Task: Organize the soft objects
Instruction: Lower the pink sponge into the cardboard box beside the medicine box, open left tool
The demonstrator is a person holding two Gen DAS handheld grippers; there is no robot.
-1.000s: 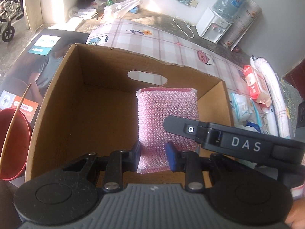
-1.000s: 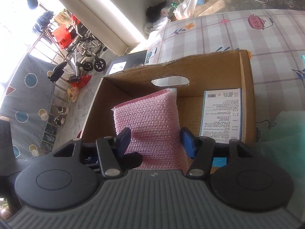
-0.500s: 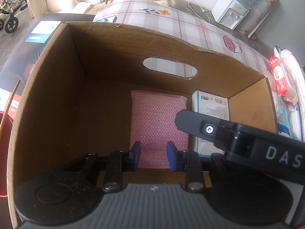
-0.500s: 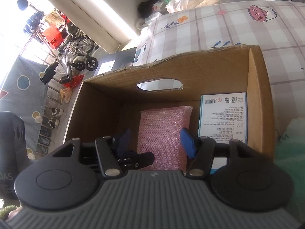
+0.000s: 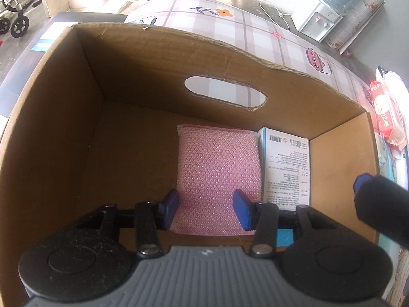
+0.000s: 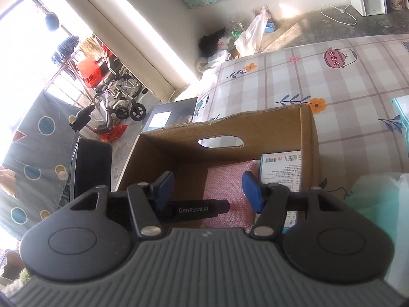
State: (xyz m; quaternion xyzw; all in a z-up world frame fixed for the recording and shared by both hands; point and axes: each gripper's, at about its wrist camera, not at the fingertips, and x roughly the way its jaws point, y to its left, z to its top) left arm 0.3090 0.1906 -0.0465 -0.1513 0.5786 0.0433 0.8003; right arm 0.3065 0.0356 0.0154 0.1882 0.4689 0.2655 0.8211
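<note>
A pink mesh sponge [image 5: 217, 168] lies flat on the floor of an open cardboard box [image 5: 143, 58], right beside a white-and-blue carton [image 5: 286, 163]. My left gripper [image 5: 204, 211] points down into the box over the sponge's near end. Its jaws are opening, and the blue pads stand just off the sponge with it between them. My right gripper [image 6: 208, 190] hangs open above the box's [image 6: 309, 138] near side, holding nothing. Between its fingers I see the sponge [image 6: 225, 184] and part of the left gripper's body. One right fingertip [image 5: 358, 186] shows in the left wrist view.
The box stands on a plaid tablecloth [image 6: 319, 81]. Tissue packs [image 5: 383, 112] lie to the right of the box, and a pale green plastic bag [image 6: 375, 194] is near my right gripper. A wheelchair [image 6: 120, 99] and a water dispenser [image 5: 319, 20] stand beyond the table.
My left gripper sank into the box with the sponge, laid it flat by the carton, and its jaws widened off it. My right gripper drew back and up from the box.
</note>
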